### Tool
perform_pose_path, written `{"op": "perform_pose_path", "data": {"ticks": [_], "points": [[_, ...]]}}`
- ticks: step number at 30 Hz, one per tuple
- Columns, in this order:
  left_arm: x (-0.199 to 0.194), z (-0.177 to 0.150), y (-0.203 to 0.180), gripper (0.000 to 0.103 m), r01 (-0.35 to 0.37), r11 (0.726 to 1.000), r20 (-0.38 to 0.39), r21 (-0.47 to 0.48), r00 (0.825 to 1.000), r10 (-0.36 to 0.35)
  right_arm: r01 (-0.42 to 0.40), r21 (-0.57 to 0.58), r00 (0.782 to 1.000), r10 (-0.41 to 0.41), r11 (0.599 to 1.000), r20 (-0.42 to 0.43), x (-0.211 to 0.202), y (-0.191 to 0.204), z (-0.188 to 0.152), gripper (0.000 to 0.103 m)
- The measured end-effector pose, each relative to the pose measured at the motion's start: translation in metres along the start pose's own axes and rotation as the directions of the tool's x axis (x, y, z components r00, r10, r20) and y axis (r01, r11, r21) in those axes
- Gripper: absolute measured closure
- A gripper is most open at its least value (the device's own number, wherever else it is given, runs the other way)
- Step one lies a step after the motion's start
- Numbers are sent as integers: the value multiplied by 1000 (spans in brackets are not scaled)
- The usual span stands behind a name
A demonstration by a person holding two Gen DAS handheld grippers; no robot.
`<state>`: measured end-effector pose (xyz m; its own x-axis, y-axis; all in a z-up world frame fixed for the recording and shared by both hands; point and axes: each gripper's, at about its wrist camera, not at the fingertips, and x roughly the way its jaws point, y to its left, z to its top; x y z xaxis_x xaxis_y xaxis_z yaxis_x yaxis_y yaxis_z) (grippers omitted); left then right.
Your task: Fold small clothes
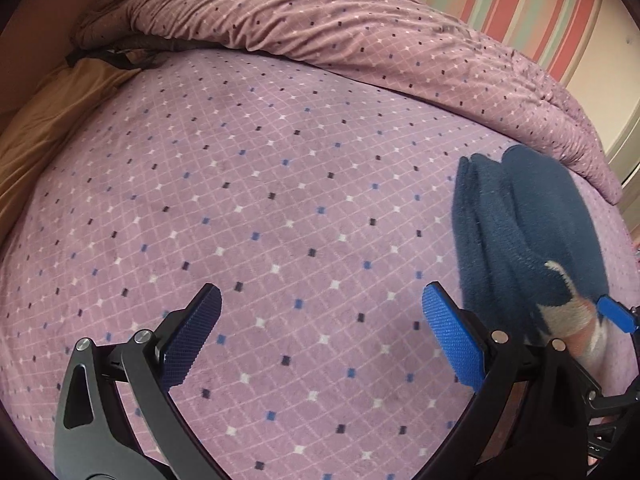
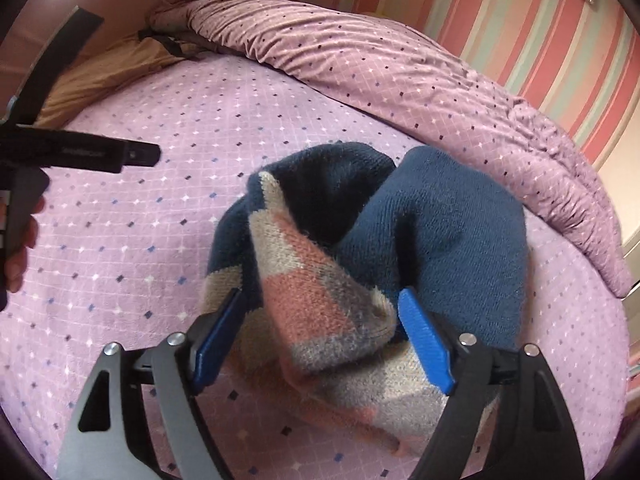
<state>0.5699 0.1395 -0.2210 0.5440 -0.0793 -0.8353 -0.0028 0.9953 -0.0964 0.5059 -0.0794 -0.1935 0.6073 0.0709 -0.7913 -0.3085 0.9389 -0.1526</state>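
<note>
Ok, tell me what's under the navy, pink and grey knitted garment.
The navy, pink and grey knitted garment lies on the purple diamond-patterned bedspread. Whatever lies directly beneath it is covered.

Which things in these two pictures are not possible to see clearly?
- Right wrist view: whether the right claw pinches the knitted garment; its folds hide the contact.
- Left wrist view: the garment's lower end, hidden behind the left claw's arm.
- Both views: what garment it is.

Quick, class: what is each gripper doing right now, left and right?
Left gripper: jaws wide open, nothing between them, above the purple bedspread.
Right gripper: jaws closed on the navy, pink and beige knit garment.
</note>
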Motion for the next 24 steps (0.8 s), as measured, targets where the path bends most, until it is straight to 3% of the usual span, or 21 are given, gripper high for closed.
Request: {"op": "perform_pose_path", "data": {"ticks": [3, 5, 11, 16, 19, 24], "points": [[-2, 5, -8, 3, 24, 1000, -4, 14, 1000, -24, -33, 40, 999, 32, 999, 13, -10, -16, 1, 23], [-8, 10, -15, 3, 52, 998, -1, 24, 999, -52, -79, 102, 997, 77, 992, 33, -21, -35, 1, 15], [-32, 33, -61, 3, 213, 973, 8, 90, 977, -214, -120, 337, 990, 89, 934, 106, -46, -114, -6, 11], [-33, 35, -126, 3, 285, 930, -34, 232, 958, -286, 4, 423, 996, -40, 906, 77, -44, -164, -23, 11], [-12, 28, -163, 3, 361, 892, -130, 271, 932, -337, 51, 443, 995, -83, 895, 53, -43, -180, -33, 11], [24, 5, -206, 3, 409, 856, -239, 316, 907, -345, 87, 465, 992, -120, 881, 42, -47, -196, -51, 11]]}}
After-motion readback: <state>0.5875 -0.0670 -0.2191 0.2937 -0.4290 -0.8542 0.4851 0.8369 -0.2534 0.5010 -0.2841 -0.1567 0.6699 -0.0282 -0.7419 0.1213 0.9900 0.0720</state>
